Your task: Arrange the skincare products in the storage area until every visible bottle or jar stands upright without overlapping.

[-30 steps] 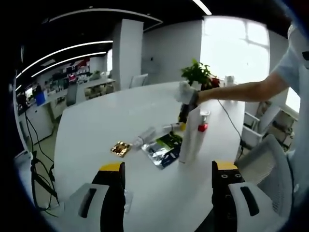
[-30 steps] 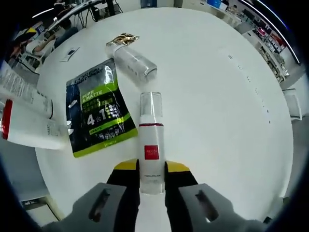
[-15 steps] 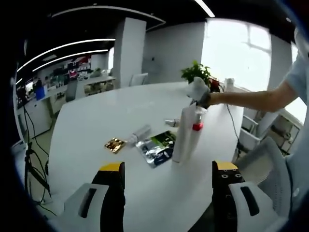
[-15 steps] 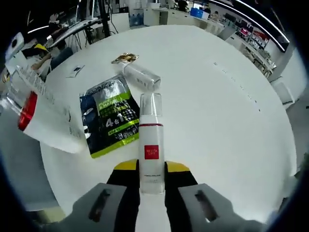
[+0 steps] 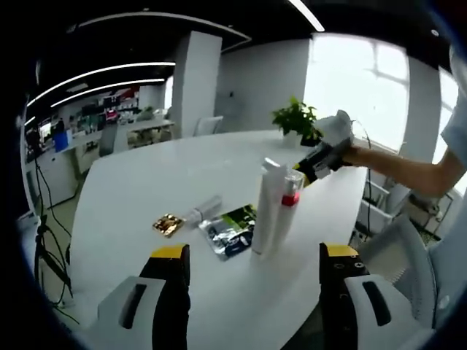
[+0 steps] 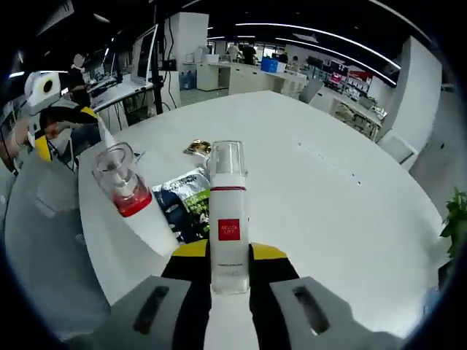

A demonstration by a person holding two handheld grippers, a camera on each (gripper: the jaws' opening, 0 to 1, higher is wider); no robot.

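My right gripper is shut on a slim white bottle with a red label and a clear cap, held in the air above the white table. In the left gripper view that right gripper hangs to the right of a tall white tube and a white bottle with a red collar, both standing upright and close together. The red-collared bottle is left of the held bottle. A clear bottle lies on its side. My left gripper is open over the table's near edge.
A green and black sachet lies flat beside the standing tube, and a gold packet lies left of the clear bottle. A potted plant stands at the far side. Office chairs line the table's right edge.
My right gripper has carried the white bottle up and away from the table, to the right of the standing products. The left gripper stays open and has drifted only slightly.
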